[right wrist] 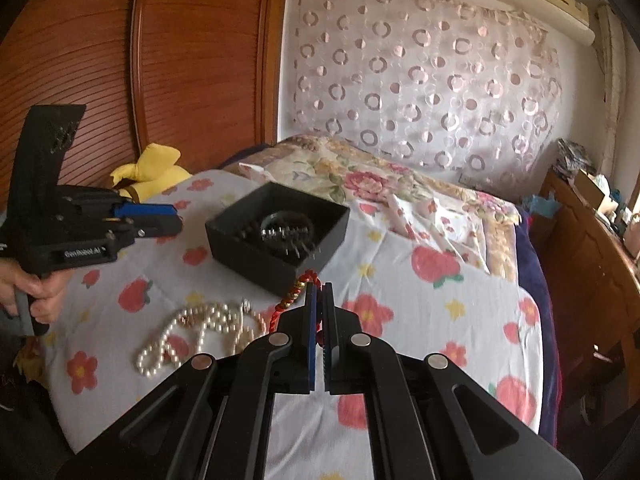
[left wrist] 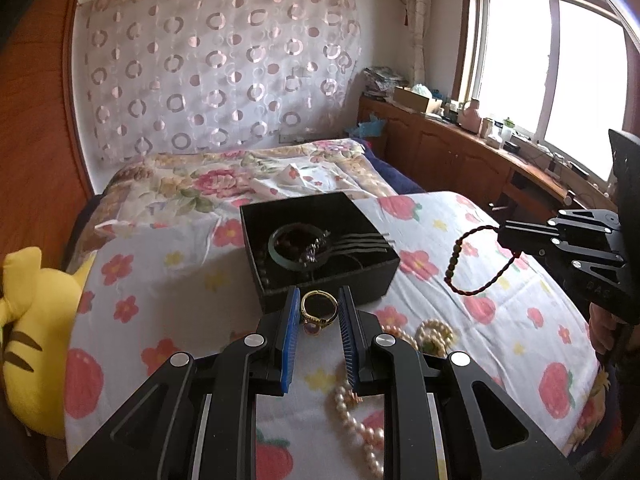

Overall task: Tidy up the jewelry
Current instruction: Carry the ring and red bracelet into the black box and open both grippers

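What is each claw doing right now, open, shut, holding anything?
Left claw: shut on the gold ring, pinched between its blue pads.
Right claw: shut on the red cord bracelet, which dangles from its tip.

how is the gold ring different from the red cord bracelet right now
The gold ring is a small rigid metal band with a pinkish stone; the red cord bracelet is a larger, limp braided loop with some beads. The ring sits between the left gripper pads; the bracelet dangles from the shut right gripper. Both are lifted near the black box.
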{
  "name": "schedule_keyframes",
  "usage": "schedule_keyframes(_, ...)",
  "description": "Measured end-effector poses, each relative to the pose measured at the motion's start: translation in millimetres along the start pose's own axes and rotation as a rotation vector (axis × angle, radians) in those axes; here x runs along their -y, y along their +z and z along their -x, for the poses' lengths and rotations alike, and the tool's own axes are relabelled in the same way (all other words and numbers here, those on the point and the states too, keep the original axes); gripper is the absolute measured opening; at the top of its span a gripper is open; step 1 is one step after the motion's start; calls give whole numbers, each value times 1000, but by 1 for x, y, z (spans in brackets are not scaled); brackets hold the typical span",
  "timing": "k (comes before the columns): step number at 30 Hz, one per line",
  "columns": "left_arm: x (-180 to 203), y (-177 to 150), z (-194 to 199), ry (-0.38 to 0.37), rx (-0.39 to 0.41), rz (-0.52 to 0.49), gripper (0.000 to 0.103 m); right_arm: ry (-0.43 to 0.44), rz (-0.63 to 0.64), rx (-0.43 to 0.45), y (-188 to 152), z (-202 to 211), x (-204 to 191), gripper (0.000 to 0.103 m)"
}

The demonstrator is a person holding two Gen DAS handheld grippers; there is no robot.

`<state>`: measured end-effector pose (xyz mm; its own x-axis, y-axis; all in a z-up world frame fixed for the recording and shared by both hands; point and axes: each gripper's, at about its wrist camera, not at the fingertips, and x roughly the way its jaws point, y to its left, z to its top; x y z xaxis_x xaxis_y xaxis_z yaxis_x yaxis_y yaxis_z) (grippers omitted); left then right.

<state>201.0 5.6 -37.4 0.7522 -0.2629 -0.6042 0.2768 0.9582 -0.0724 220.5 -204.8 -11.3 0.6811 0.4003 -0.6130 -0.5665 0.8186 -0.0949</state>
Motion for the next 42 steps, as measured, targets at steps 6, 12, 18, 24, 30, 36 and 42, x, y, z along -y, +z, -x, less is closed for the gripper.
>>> schedule_keyframes(6,-7,18,-19,20,4,0,18,25,25,29,24,-16,-1,3)
schedule_keyframes(12,-16,37,-47,37,-6,3,18,52,28,41,44,-44,2,3)
schedule_keyframes(18,-23,43,-73,42,-39,12,20,70,15,27,57,-76,9,3)
schedule_keyframes(24,-28,43,-71,59,-30,25,38,99,17,4,66,-103,12,3)
schedule_keyframes(30,-38,35,-56,69,-24,56,38,120,23,-27,67,-126,7,3)
schedule_keyframes(36,-41,16,-44,77,-40,78,39,120,21,-51,67,-136,4,4)
schedule_keyframes(42,-38,-3,-38,61,-72,91,39,98,18,-21,67,-127,8,41)
